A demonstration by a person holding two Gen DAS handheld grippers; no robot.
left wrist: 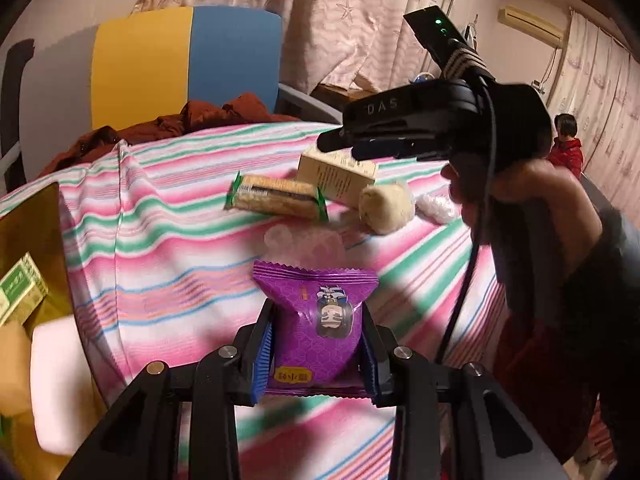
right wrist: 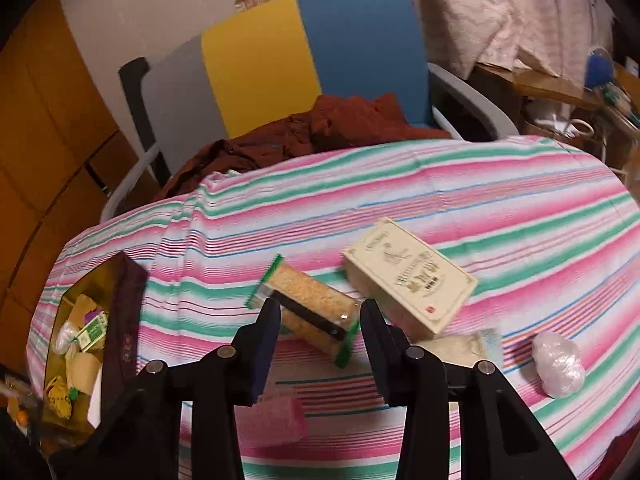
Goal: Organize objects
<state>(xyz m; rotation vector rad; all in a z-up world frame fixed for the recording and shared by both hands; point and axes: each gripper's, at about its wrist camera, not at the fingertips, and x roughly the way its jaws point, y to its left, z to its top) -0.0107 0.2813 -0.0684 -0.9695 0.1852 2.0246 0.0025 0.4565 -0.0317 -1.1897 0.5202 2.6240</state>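
Centrally, the left gripper (left wrist: 318, 354) pinches a glossy purple snack packet (left wrist: 316, 320) with crimped ends, long axis pointing away, above the striped cloth (left wrist: 168, 264); the right gripper (right wrist: 320, 334), fingers spread, straddles a clear-wrapped cracker pack (right wrist: 308, 308) lying diagonally beside a cream box (right wrist: 408, 276)

Behind my striped tablecloth (right wrist: 480, 184) stands a chair (right wrist: 304, 60) with grey, yellow and blue back panels, a rust-brown garment (right wrist: 320, 128) heaped on its seat. Starfish-patterned curtains (left wrist: 320, 12) hang beyond, and an air conditioner (left wrist: 532, 24) sits high on the wall.
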